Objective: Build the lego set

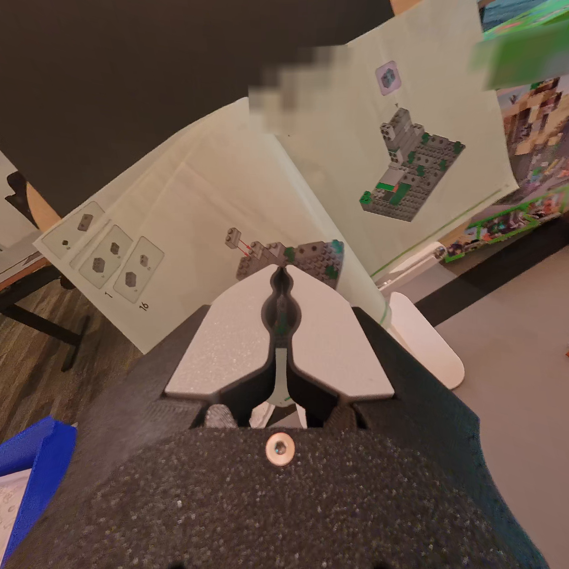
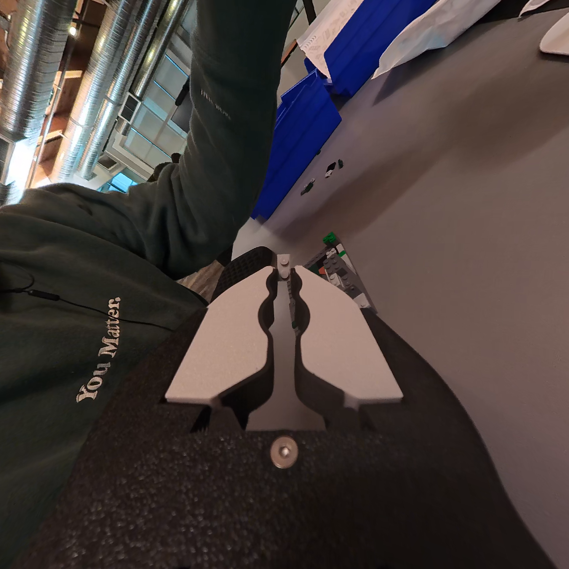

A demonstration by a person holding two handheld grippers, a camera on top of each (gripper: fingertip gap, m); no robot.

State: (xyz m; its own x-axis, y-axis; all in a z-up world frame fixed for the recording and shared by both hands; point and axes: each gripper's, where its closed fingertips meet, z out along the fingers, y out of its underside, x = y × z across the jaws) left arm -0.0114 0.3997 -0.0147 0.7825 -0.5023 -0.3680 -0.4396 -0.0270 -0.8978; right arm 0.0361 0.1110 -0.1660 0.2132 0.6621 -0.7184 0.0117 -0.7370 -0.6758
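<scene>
My right gripper (image 2: 284,271) is shut on a small light grey studded plate (image 2: 283,262) that sticks out past its tips. Just to its right, the partly built model (image 2: 340,272), a grey baseplate with green, white and orange bits, lies on the grey table (image 2: 462,215). My left gripper (image 1: 280,271) is shut, raised in front of the open instruction booklet (image 1: 215,200). Its tips are over the printed build step on a curling page. I cannot tell whether it pinches the paper.
The booklet leans on a white stand (image 1: 425,348), with the set's box (image 1: 538,154) behind. Blue bins (image 2: 304,132) and white bags (image 2: 412,46) line the table's far side, with a few small loose pieces (image 2: 331,169) nearby. A person's dark green sleeve (image 2: 215,138) reaches upward. Across from one pair of fingers to the other is roughly 35 centimetres.
</scene>
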